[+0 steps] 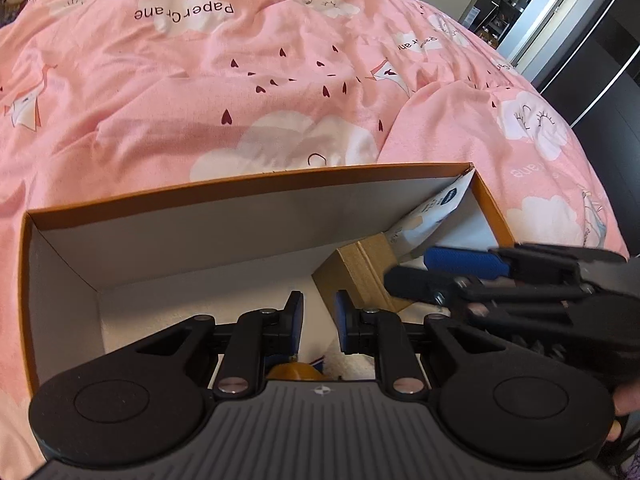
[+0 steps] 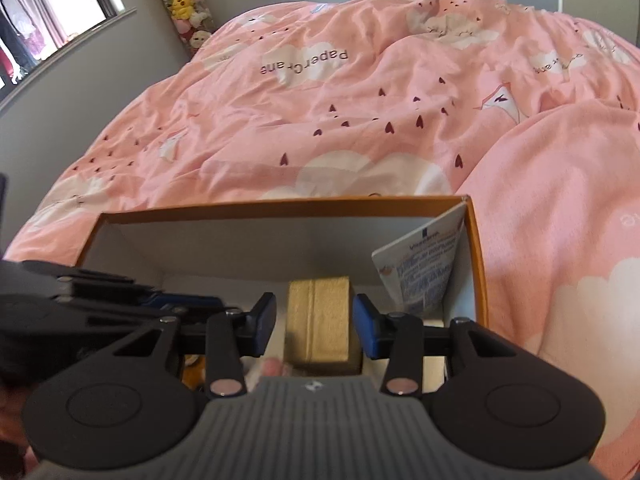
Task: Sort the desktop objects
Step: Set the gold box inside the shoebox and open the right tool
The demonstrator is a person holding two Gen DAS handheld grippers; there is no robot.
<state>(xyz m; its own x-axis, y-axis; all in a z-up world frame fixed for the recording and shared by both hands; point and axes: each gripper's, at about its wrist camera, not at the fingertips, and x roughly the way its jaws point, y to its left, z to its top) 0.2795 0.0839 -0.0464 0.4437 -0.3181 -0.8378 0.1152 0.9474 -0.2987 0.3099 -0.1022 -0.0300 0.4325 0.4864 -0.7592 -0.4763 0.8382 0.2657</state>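
A: Where is the gold box (image 2: pixel 318 322)?
B: Inside the orange-rimmed carton (image 2: pixel 280 205), between the right gripper (image 2: pixel 316 322)'s parted pads, untouched. Textured, seamed. The left gripper (image 1: pixel 319 322) is narrowly parted, empty.

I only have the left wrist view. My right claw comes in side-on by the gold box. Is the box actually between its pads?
Observer: Yes. The right wrist view shows the gold box between the right claw's pads, with a gap visible beside the pad on the picture's left.
Operator: And the packet in the far corner, what is on its face?
Observer: The white packet leans against the side wall of the orange-rimmed box. Its face carries blocks of blue print, too blurred to read.
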